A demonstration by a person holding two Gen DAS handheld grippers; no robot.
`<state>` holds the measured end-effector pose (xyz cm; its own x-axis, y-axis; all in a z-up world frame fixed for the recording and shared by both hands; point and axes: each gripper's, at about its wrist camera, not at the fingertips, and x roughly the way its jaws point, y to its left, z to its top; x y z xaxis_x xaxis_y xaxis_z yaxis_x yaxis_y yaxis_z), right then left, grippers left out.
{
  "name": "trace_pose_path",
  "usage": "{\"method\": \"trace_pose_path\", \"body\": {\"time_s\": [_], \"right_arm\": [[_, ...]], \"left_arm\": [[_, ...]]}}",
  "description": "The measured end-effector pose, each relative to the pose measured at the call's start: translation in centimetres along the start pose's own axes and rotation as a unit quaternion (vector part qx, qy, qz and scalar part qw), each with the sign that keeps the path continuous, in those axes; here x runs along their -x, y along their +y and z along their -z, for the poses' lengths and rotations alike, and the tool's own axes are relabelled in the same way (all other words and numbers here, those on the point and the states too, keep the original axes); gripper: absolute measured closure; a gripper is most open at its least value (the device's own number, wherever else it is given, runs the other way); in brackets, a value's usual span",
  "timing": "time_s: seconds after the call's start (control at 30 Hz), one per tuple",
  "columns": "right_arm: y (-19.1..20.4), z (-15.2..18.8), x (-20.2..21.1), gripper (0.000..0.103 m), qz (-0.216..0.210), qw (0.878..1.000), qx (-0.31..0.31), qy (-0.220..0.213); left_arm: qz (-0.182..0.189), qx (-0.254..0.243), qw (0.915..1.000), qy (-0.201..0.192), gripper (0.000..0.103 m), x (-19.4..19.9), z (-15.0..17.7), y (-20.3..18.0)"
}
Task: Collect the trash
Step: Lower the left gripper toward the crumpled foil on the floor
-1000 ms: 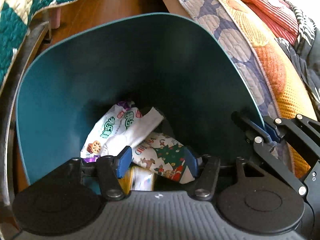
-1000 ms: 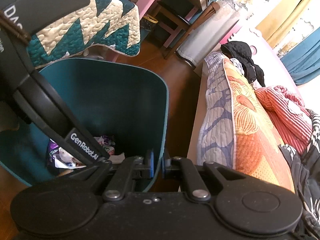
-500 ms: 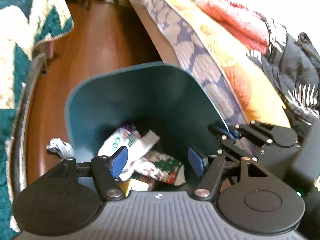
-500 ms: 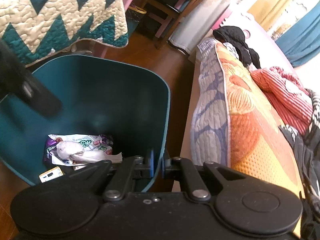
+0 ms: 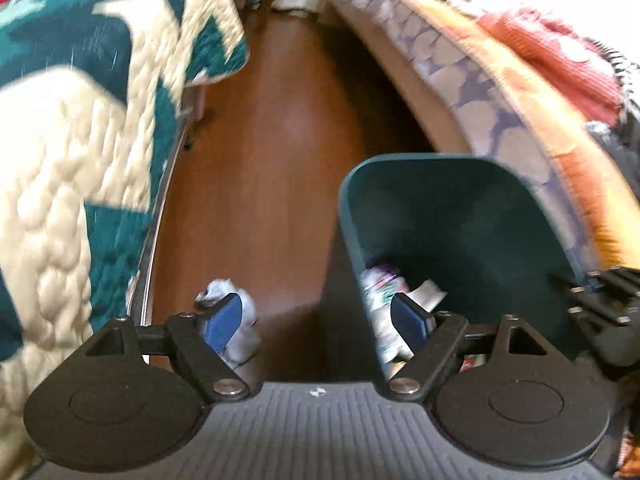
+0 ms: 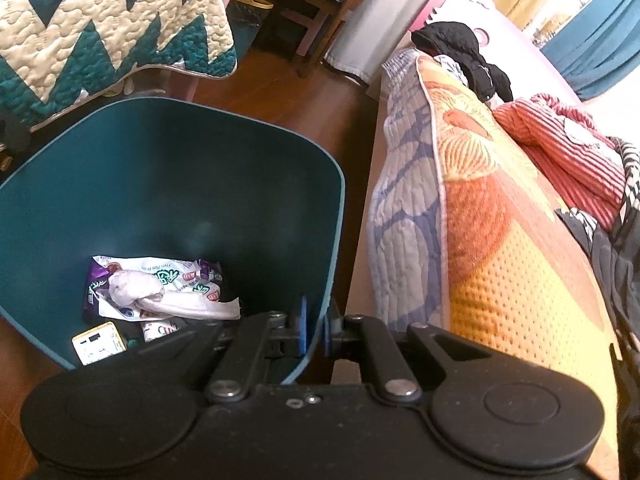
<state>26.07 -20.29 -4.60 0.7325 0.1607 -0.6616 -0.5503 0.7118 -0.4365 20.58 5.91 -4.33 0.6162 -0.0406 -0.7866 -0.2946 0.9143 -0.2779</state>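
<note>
Presently we note the teal bin standing on the wood floor, close against the bed's patterned quilt. Our right gripper is clamped on the bin's near rim, the wall pinched between its blue pads. Our left gripper has its jaws opening with nothing between them; they straddle the bin's left edge. A crumpled white wad lies on the floor just left of the bin, partly behind the left pad. Inside the bin lie snack wrappers and a small yellow-edged card. A zigzag quilt overhangs at the left. The left view is motion-blurred, so wrapper print there cannot be read; the right gripper's body cuts off the bin's near corner.
</note>
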Motion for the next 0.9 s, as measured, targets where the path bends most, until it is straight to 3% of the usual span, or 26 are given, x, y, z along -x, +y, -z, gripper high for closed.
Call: {"method": "trace_pose_path", "body": {"time_s": [0.07,0.1,0.23,0.33,0.53,0.67,0.9], "right_arm": [[0.0,0.0,0.0,0.095,-0.002,1.000,-0.001,-0.001],[0.0,0.0,0.0,0.095,-0.002,1.000,0.000,0.001],[0.0,0.0,-0.2,0.095,-0.002,1.000,-0.004,0.003],[-0.5,0.4,-0.4,0.095,-0.004,1.000,-0.011,0.008],[-0.5,0.4,-0.3,0.095,-0.006,1.000,-0.018,0.012],[-0.4,0.4,-0.2,0.094,-0.006,1.000,-0.013,0.011],[-0.9,0.8,-0.6,0.094,-0.009,1.000,-0.022,0.017]], "left_arm": [[-0.008,0.019,0.9998,-0.007,0.001,-1.0,0.4,0.7],[-0.011,0.028,0.9995,-0.010,0.000,-1.4,0.5,1.0],[-0.001,0.063,0.9975,-0.031,0.000,-1.6,0.8,1.8],[-0.002,0.063,0.9975,-0.033,0.000,-1.1,1.3,2.7],[-0.056,-0.026,0.9981,-0.005,0.000,-1.9,3.9,2.4],[-0.052,-0.036,0.9980,0.008,0.000,-3.7,5.4,2.1],[-0.089,-0.054,0.9927,0.061,0.000,-10.2,7.6,3.0]]}}
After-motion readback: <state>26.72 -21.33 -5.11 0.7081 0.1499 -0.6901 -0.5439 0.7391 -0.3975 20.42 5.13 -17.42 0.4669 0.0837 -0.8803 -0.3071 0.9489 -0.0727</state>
